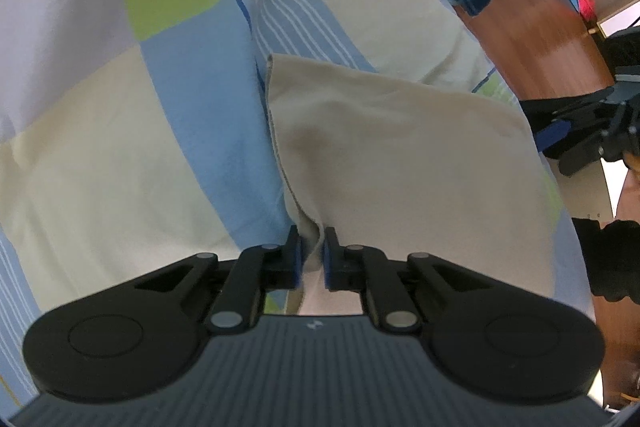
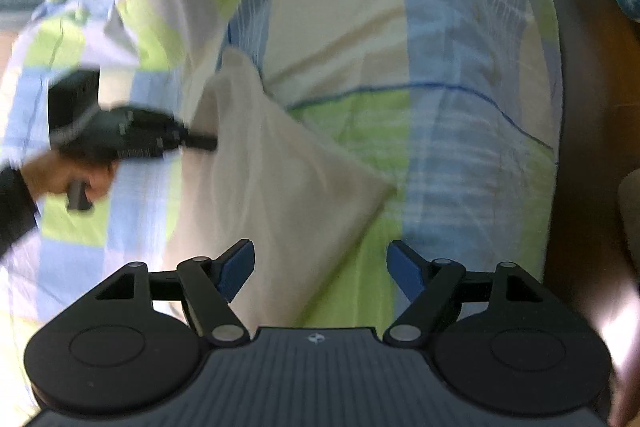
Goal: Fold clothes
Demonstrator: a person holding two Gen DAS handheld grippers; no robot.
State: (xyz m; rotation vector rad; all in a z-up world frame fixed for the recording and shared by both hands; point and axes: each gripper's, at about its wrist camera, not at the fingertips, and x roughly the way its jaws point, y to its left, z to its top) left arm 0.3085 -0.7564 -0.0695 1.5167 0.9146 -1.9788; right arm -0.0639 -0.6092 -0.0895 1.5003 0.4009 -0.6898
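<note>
- Folding is judged to be at the pick-up stage: one edge of the beige cloth (image 1: 400, 155) is taken, the opposite side is not.
- Beige cloth is seen lying on the checked bedsheet (image 1: 120, 155) of green, blue and cream, near the side of the bed, with the wooden floor (image 1: 552, 39) beyond.
- Left hand-held gripper (image 1: 313, 255) is found clamped almost fully together, a gathered ridge of the cloth's edge pinched between its blue pads (image 1: 297, 259).
- Right hand-held gripper (image 2: 320, 267) is found spread wide, holding nothing; it hangs above the cloth's near corner, contact not confirmed owing to blur.
- In the right wrist view, the left hand-held gripper is seen at the cloth's far edge.
- Advice: the free corner should be pinched on the hem alone, the bedsheet beneath left out of the grip.
- Advice: both edges should be lifted level and drawn taut before being laid over, so no crease is trapped.
- Risk noted: a bunched grip may skew the fold.
</note>
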